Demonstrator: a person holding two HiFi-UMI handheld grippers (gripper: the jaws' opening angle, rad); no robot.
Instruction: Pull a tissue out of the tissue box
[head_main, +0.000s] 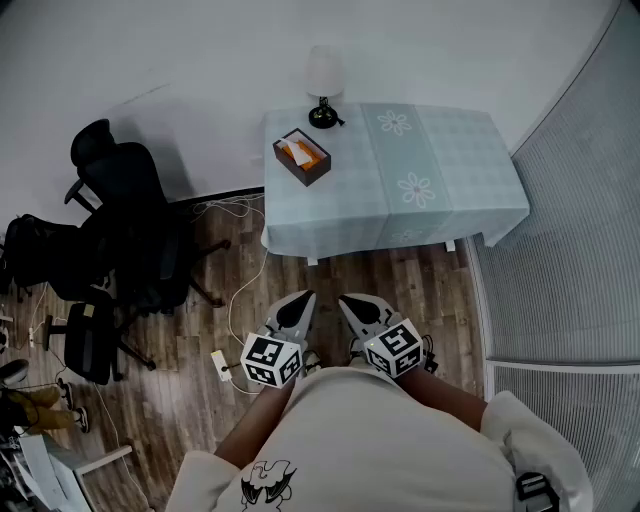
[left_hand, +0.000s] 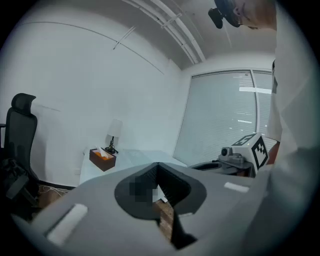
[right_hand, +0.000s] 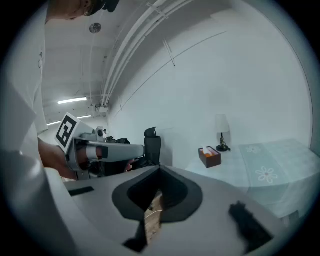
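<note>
Currently left gripper (head_main: 306, 296), right gripper (head_main: 346, 299): fingers (head_main: 296, 312) together; tissue box (head_main: 302, 158) well apart, on table (head_main: 455, 165).

Cloth-covered table (head_main: 450, 150): tissue box (head_main: 302, 158) near left edge; lamp (head_main: 323, 80) just behind it, back corner.

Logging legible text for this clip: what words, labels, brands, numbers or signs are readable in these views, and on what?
No readable words or numbers in any view.
Cubes on the left gripper and right gripper: black-and-white square patterns, not letters.
Tissue box: too small to make out any label.
Shirt: a black drawing, no legible lettering.
</note>
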